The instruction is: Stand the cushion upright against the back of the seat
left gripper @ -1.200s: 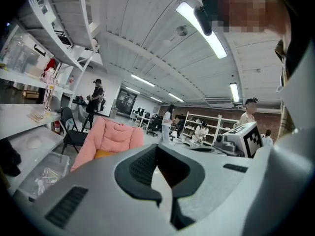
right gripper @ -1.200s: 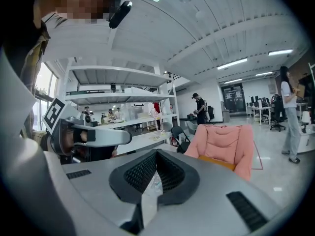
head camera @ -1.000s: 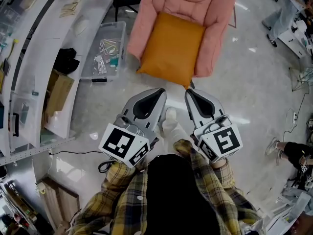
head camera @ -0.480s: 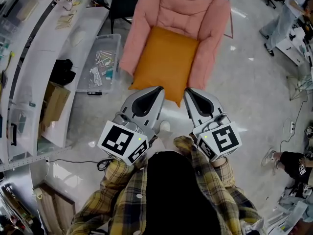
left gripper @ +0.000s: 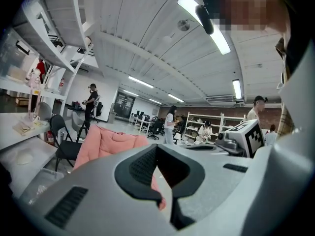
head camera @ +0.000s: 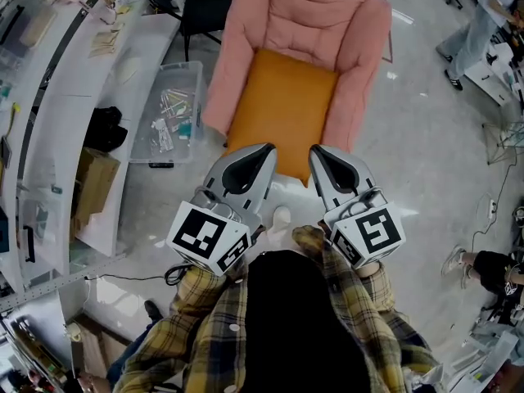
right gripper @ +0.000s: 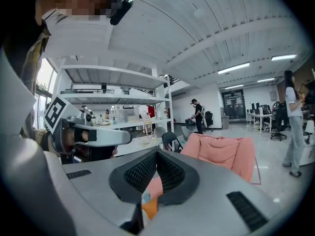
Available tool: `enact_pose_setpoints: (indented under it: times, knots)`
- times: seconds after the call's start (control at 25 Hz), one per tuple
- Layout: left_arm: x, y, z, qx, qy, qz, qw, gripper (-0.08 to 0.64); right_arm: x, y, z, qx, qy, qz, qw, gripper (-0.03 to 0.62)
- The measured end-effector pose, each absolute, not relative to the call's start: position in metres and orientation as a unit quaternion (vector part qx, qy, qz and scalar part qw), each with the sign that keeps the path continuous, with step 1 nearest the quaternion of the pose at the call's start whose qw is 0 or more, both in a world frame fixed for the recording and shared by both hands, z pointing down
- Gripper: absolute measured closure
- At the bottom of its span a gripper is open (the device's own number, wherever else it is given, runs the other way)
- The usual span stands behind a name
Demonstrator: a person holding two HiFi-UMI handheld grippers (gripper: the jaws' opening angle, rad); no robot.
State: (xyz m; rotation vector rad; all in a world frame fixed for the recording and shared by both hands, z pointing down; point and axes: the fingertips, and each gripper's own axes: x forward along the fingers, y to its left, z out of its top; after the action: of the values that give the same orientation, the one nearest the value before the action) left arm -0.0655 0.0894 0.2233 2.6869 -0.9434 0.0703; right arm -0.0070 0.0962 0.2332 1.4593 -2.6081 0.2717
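Observation:
An orange cushion (head camera: 282, 109) lies flat on the seat of a pink padded armchair (head camera: 303, 11), its near corner hanging over the seat's front edge. My left gripper (head camera: 266, 151) and right gripper (head camera: 315, 153) are side by side just short of that edge, both shut with nothing in them. In the left gripper view the armchair (left gripper: 110, 141) shows beyond the closed jaws. The right gripper view has the armchair (right gripper: 224, 151) ahead and a sliver of the cushion (right gripper: 150, 205) low between the jaws' bases.
A clear plastic bin (head camera: 170, 105) with small items stands on the floor left of the armchair, beside white shelving (head camera: 74, 97). A black chair (head camera: 192, 6) is behind the bin. People (head camera: 483, 15) stand at the far right.
The armchair and cushion have come closer to both grippers in the head view. Both grippers stay shut side by side.

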Motion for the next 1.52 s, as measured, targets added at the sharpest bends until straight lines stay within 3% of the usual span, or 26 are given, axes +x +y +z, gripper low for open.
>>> enact_pose_setpoints:
  times: [0.72, 1.52]
  knots:
    - [-0.107, -0.051, 0.247, 0.968, -0.191, 0.076, 0.141, 0.557, -0.049, -0.026, 0.252, 0.613, -0.779, 0.106, 0.085, 0.574]
    - [-0.084, -0.066, 0.350, 0.945, -0.172, 0.198, 0.196, 0.555, 0.017, -0.025, 0.355, 0.659, -0.715, 0.194, 0.131, 0.571]
